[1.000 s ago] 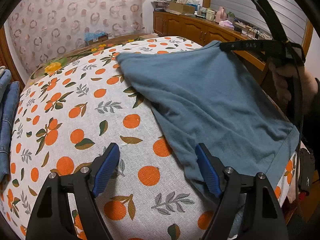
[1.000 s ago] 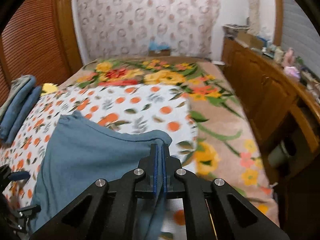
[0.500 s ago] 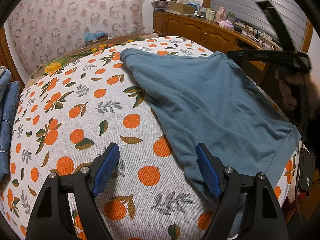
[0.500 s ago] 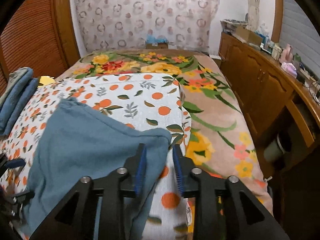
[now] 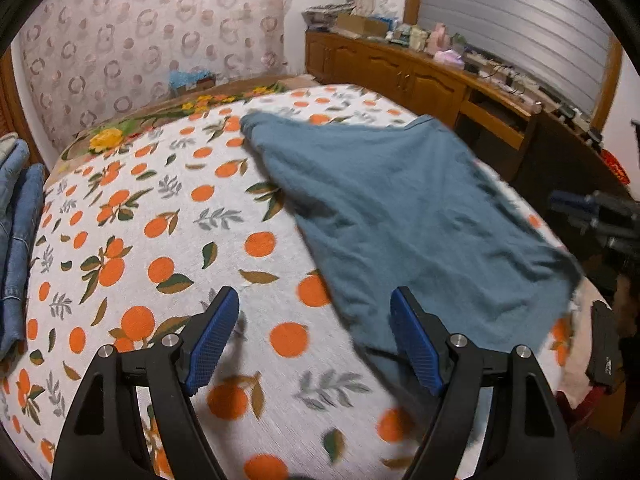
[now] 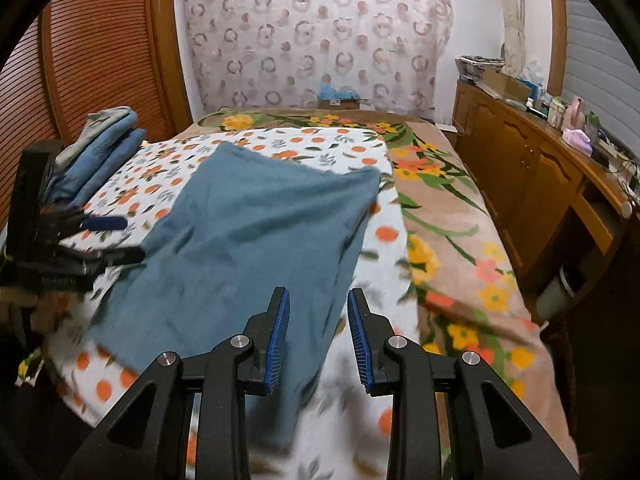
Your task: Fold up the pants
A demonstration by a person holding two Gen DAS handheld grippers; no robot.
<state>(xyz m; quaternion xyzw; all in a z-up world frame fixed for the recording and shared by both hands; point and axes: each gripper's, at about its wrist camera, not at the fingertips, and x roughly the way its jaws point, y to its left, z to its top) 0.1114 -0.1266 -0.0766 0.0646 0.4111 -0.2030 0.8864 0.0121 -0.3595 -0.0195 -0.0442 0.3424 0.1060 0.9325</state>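
Blue pants lie flat on the orange-print sheet, running from 11 o'clock to 6 in the right wrist view; their right edge sits near the sheet's border with the floral blanket. Bare sheet lies open at 9 o'clock of the pants. Folded denim is stacked at the bed's far-left edge, well apart.

Left gripper: jaws wide, empty, tilted down; near hem probably just under its right pad.

Right gripper: jaws parted, holding nothing, above the pants' edge.
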